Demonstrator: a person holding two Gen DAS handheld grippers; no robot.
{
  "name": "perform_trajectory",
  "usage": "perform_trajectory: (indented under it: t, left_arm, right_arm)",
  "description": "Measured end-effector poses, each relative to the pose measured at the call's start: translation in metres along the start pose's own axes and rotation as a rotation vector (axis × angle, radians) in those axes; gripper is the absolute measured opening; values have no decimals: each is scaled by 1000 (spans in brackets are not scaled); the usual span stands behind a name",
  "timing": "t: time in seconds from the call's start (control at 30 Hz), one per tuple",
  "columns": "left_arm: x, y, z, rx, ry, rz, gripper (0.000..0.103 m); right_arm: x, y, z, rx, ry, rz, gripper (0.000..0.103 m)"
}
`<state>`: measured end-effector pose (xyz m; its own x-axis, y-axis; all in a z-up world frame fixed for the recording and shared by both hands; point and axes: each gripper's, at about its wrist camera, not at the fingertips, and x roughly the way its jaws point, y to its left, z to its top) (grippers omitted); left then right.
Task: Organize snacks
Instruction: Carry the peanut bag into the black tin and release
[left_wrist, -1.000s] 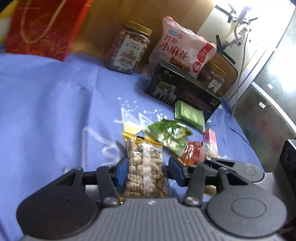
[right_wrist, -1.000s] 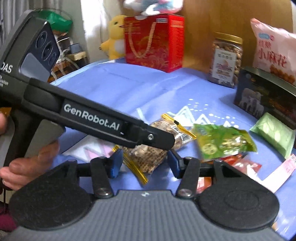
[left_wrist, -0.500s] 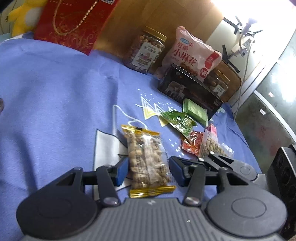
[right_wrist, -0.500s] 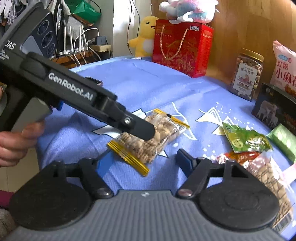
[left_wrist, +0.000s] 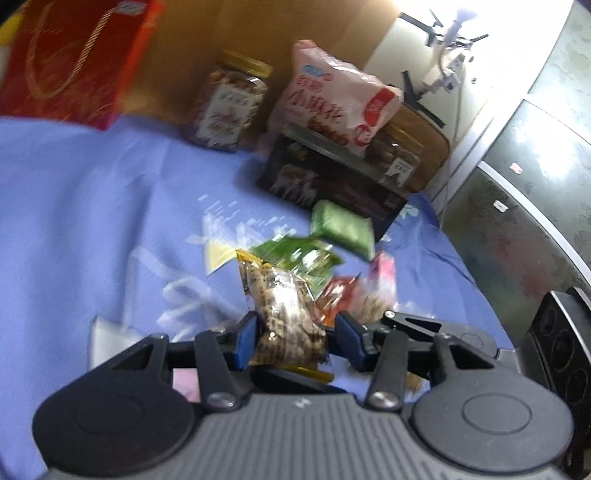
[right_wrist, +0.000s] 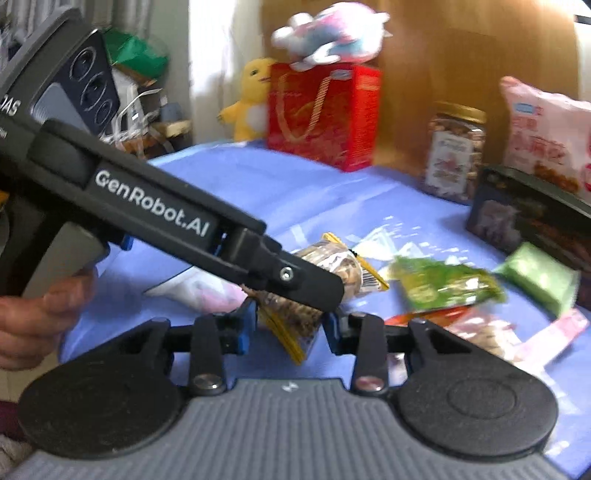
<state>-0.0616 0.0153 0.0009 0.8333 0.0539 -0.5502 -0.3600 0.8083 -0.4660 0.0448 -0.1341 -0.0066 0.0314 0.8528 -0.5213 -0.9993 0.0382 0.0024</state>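
Blue tablecloth (left_wrist: 92, 192), snack pile at its right. Peanut packet (left_wrist: 286, 314): clear, yellow end seals, long axis running away from left camera, far end tipped up, lifted off cloth. Left gripper (left_wrist: 293, 338) pinches its near half, pointing downward. Right gripper (right_wrist: 288, 326) jaws have just been closing, pads now against the same packet's lower end.

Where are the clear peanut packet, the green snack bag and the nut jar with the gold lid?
Clear peanut packet (left_wrist: 286, 314), left wrist view: middle of its body, between the fingers.
Green snack bag (right_wrist: 448, 284), right wrist view: centre of its printed face.
Nut jar (right_wrist: 454, 155), right wrist view: its label.
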Motion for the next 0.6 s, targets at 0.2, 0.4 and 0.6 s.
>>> perform_trajectory:
  t: [0.2,0.4,0.6]
  left_arm:
    - [32,-32,43,103,-9,-50,45]
    - [77,-62,96,174,-30,-105,45]
    - [128,-79,148,215,-61,-104,45]
  right_arm:
    - [-9,-39,17,28,-58,-103,41]
    - [-7,-92,39,44,-116,-227,41]
    - [11,-154,67,104,-148,-297,41]
